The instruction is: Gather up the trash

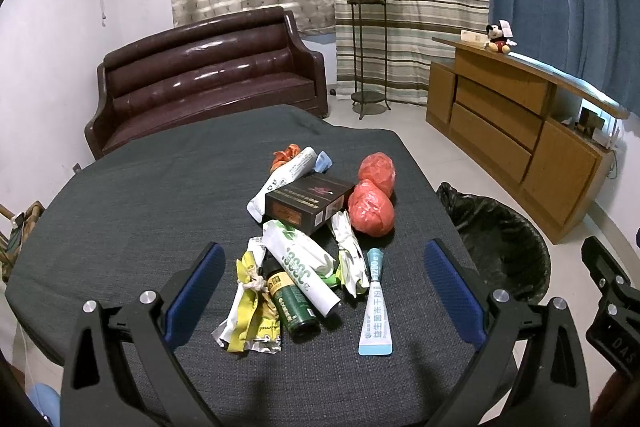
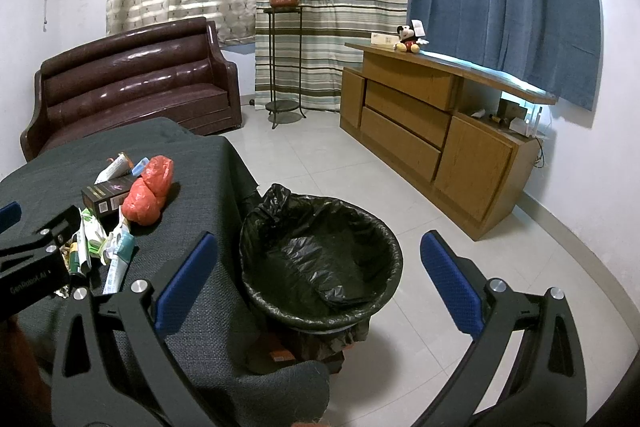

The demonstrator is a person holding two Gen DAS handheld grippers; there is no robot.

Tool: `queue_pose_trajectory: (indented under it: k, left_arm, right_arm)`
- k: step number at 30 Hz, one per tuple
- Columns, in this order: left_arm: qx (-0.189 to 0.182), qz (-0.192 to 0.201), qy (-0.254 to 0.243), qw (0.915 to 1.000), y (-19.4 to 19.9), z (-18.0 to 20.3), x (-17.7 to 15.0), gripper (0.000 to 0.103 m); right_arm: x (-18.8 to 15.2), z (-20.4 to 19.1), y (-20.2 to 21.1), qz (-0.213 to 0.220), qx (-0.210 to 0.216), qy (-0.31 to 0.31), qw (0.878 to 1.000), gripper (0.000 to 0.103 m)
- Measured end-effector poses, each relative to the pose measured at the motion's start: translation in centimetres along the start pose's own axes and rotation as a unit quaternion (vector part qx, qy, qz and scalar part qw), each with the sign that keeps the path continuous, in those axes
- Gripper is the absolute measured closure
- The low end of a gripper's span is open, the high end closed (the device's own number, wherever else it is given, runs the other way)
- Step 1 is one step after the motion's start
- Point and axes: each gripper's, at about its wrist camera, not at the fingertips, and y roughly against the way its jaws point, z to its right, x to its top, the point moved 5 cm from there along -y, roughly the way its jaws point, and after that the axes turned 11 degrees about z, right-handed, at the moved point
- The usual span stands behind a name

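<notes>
While both tools gape, crumpled trash [image 1: 304, 239] heaped, mixed wrappers.

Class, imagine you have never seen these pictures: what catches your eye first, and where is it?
Two bright red plastic bundles stand out at the far right of the litter pile on the dark table. Right of the table stands the black-lined bin, and both claws, left claw and right claw, gape open.

Wrappers, brown box [image 1: 310, 201], two red bags [image 1: 371, 207] heaped beside black-lined bin [image 2: 320, 263].

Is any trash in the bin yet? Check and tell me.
No, the trash bin shows only its black liner, with no items inside.
</notes>
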Motion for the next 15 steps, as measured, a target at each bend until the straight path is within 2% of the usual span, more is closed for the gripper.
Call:
queue_pose_trajectory:
  k: [14,15]
  left_arm:
    - [0.002,-0.001,0.003,1.0000,0.2,-0.9,-0.1,0.006]
    - [0.002,-0.001,0.002,1.0000,-0.3,-0.1,-0.5,0.006]
  right_arm:
    - [0.0,-0.1,0.0,-0.001,-0.001,0.000,1.000,0.004]
    - [0.0,-0.1,0.0,-0.001,-0.001,0.000,1.000,0.004]
